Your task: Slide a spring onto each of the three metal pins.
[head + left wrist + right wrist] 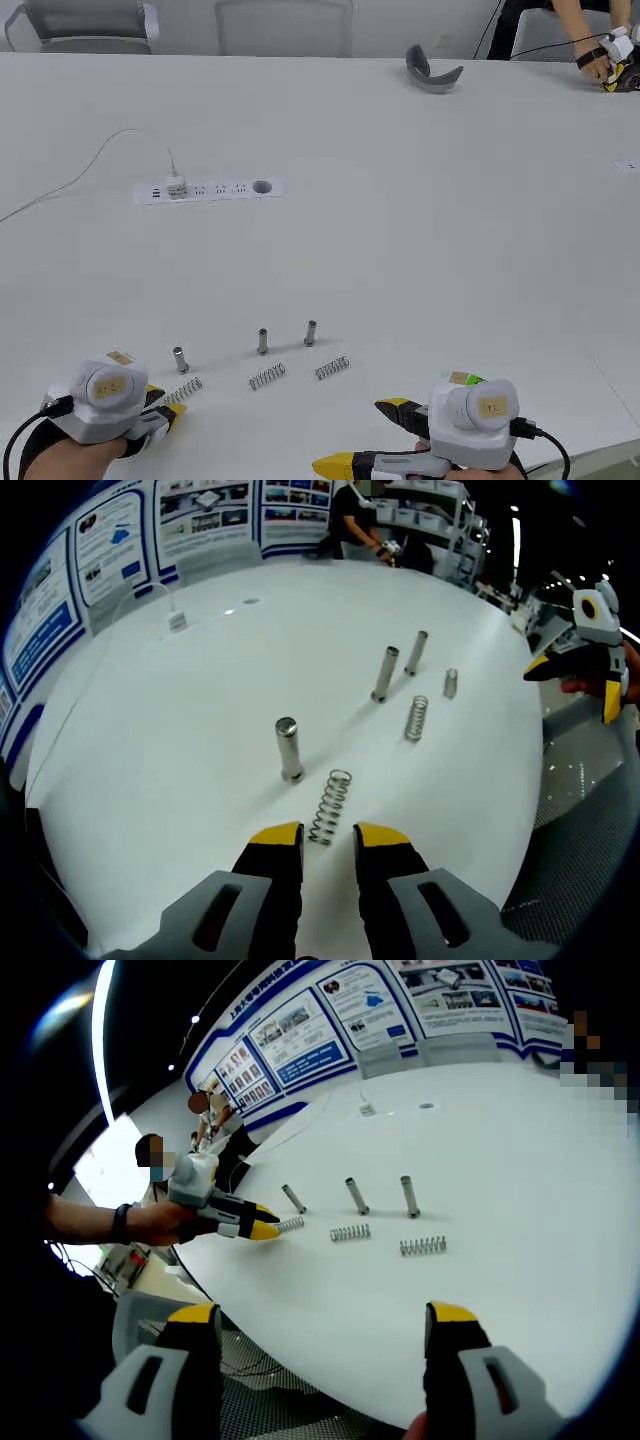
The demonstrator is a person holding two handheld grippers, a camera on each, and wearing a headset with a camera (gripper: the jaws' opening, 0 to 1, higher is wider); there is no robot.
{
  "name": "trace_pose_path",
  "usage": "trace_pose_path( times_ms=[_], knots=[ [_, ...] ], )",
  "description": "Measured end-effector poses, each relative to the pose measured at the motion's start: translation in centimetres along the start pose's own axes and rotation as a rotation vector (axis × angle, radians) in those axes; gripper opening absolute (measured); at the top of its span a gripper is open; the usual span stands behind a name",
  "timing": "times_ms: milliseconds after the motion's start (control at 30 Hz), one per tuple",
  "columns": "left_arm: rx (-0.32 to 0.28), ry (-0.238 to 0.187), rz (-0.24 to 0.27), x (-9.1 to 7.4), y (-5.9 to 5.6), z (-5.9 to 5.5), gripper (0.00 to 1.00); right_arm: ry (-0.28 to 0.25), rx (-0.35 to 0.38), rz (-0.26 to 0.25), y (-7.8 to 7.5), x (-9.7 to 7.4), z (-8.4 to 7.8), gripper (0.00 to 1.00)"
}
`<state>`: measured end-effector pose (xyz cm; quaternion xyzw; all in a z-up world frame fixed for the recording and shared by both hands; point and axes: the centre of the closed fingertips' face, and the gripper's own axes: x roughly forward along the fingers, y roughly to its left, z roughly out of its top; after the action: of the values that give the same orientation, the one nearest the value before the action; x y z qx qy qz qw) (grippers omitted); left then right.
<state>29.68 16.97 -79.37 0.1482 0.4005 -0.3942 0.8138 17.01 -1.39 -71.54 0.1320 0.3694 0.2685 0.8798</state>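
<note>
The head view took in the whole white counter (420,250): a power strip (208,189) with a white plug and cable far on the left, a grey curved band (432,72) near the far edge, and another person's hand (598,58) in the far right corner. The two gripper views added a wall of blue-and-white posters (300,1035) beyond the counter. The right gripper view also caught other people (212,1125) standing past the counter's left end.

There were three pins and three springs. The left pin (181,359), middle pin (263,341) and right pin (310,333) stood upright in a row towards the near edge, all bare. One spring lay flat on the counter just in front of each: the left spring (184,391), middle spring (267,376) and right spring (332,367), none of them on a pin.

The left gripper (328,838) was held low at the near left, pointing along the left spring, whose near end lay just ahead of its tips. Its jaws stood narrowly parted with nothing between them. The right gripper (322,1315) was held at the near right, pointing left towards the row, well apart from the springs, its jaws wide and empty
</note>
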Motion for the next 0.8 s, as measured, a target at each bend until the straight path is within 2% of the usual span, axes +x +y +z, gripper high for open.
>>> trace_pose_path(
  times_ms=[367,800],
  knots=[
    [0.029,0.023,0.019,0.78,0.19,-0.42,0.13,0.000,0.001,-0.001,-0.17,-0.15,0.15,0.85],
    [0.015,0.025,0.022,0.49,0.16,-0.36,0.11,0.006,-0.004,0.011,0.19,0.15,0.19,0.85]
  ],
)
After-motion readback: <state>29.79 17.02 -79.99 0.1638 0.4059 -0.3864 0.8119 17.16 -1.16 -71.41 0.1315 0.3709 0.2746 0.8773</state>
